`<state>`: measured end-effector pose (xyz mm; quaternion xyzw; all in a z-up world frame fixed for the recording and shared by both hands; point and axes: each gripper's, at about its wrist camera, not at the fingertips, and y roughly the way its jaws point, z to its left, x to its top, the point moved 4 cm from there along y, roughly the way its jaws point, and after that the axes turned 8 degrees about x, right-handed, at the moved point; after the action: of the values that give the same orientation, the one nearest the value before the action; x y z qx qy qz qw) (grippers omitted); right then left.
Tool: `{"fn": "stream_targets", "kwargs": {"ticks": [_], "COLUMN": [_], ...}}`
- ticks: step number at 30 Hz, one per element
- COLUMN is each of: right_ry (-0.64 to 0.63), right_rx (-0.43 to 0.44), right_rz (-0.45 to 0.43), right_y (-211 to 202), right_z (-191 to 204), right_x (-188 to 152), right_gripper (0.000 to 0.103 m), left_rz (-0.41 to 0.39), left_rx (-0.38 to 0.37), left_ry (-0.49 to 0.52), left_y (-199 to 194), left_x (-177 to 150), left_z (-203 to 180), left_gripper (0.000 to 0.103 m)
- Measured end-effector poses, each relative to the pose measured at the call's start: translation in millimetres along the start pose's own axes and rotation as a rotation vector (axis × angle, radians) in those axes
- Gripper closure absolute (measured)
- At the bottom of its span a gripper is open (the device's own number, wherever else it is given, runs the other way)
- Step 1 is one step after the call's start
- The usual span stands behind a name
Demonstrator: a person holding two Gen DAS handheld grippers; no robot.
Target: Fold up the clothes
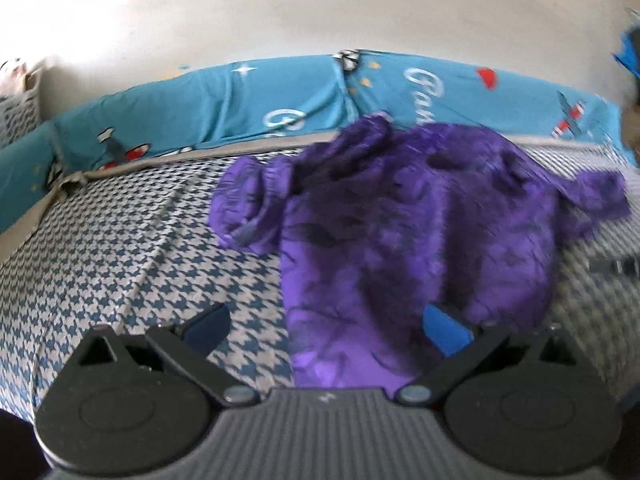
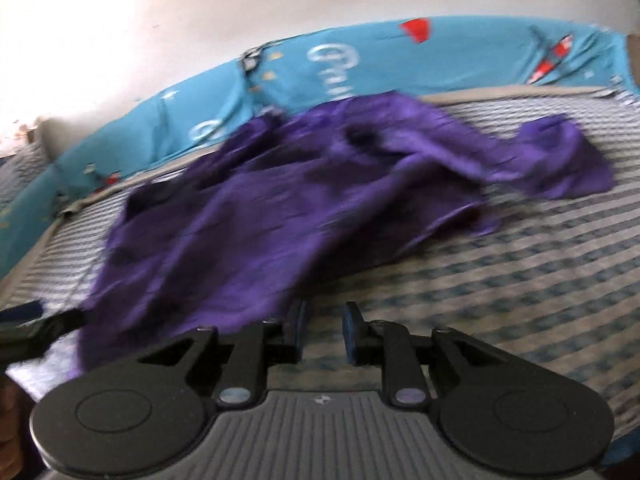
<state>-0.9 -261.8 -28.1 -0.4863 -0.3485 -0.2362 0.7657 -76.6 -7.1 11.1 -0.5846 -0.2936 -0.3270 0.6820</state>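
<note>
1. We count one garment (image 1: 408, 216), purple with dark markings, lying crumpled on the bed (image 1: 120, 240). It is the only piece of clothing we see.
2. We count two grippers. In the left wrist view the left gripper (image 1: 326, 322) has its jaws spread wide. Its blue right pad (image 1: 444, 324) lies over the near part of the garment, and its dark left pad (image 1: 208, 322) is over the checked sheet. Nothing is pinched between them.
3. In the right wrist view the right gripper (image 2: 323, 330) has its jaws close together with a narrow gap, and nothing is in that gap. The near hem of the garment lies just beside its left finger, and we cannot tell whether they touch. The jaws stand slightly parted rather than clamped.
4. We count one bed, covered in a blue and white houndstooth sheet. The garment lies across its middle, one sleeve bunched to the left in the left wrist view and one part trailing out to the right in both views.
5. We count one blue bumper (image 1: 280, 96) with white script, stars and red shapes, running along the far edge of the bed against the pale wall (image 1: 280, 12). The top of the garment reaches close to it.
6. We see no box, basket or other container, so nothing is held in one.
7. Both views are blurred, the right wrist view more so.
</note>
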Motion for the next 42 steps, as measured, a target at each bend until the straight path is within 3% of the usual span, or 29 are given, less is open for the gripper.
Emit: {"fn": "stream_targets", "kwargs": {"ticks": [7, 13, 19, 23, 24, 25, 28, 36, 42], "right_ry": [-0.030, -0.063, -0.083, -0.071, -0.067, -0.068, -0.072, 0.031, -0.034], "right_rx": [-0.145, -0.209, -0.240, -0.248, -0.252, -0.257, -0.283, -0.337, -0.383], "right_rz": [0.031, 0.062, 0.088, 0.049, 0.043, 0.037, 0.009, -0.202, -0.262], "right_y": [-1.3, 23.3, 49.2, 60.4, 63.4, 65.4, 64.7, -1.2, -44.2], "right_z": [-46.9, -68.7, -75.5, -80.8, -81.4, -81.6, -79.2, -79.8, -68.3], "right_x": [28.2, 47.5, 49.9, 55.7, 56.8, 57.5, 61.4, 87.9, 80.8], "right_gripper": [0.083, 0.083, 0.083, 0.083, 0.085, 0.093, 0.096, 0.097, 0.097], "left_rz": [0.003, 0.035, 0.074, 0.059, 0.054, 0.049, 0.037, 0.023, 0.029], "left_rx": [-0.020, 0.054, 0.117, 0.142, 0.148, 0.156, 0.195, 0.228, 0.288], "left_ry": [0.117, 0.178, 0.142, 0.134, 0.132, 0.132, 0.130, -0.026, -0.136], "left_y": [-19.1, -11.2, 7.2, 12.5, 13.6, 14.4, 17.6, 20.9, 28.5], "left_x": [-19.7, -29.8, -33.2, -31.0, -30.3, -29.7, -27.8, -13.2, -4.8], "left_z": [-16.5, -21.3, -14.8, -14.6, -14.5, -14.4, -11.7, 17.9, 39.2], "left_gripper": [0.000, 0.000, 0.000, 0.000, 0.000, 0.000, 0.000, 0.000, 0.000]}}
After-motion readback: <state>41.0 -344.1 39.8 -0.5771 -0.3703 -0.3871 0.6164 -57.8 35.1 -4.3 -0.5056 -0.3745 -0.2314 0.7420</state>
